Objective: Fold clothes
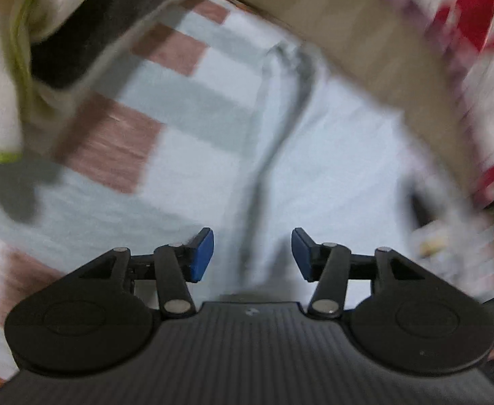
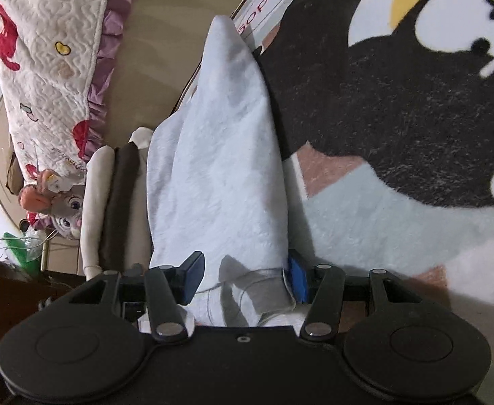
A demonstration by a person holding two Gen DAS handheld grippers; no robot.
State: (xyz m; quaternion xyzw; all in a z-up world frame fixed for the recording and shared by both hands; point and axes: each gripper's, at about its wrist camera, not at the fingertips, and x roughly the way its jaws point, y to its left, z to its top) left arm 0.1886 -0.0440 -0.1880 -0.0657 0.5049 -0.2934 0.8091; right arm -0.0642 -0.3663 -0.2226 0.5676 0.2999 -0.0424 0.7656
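**Garment runs 12 o'clock from R gripper**

Pale blue fleece garment [image 2: 219, 155] lies on rug [image 2: 398, 216], near end between right gripper [image 2: 245, 278] pads, jaws wide, not pinching. Left gripper [image 1: 252, 253] wide open, empty; view blurred.

Soft, even indoor light; the left wrist view is smeared by motion blur, the right sharp, both edge-warped.

Setting: home, bedroom floor. Evidence: plush cartoon penguin rug [image 2: 398, 108] with pink and pale blue blocks; quilted white bedspread [image 2: 51, 67] with red prints and purple ruffle; stuffed rabbit toy [image 2: 65, 207]; tan flooring [image 2: 169, 33]; folded garments [image 2: 118, 202] stacked nearby.
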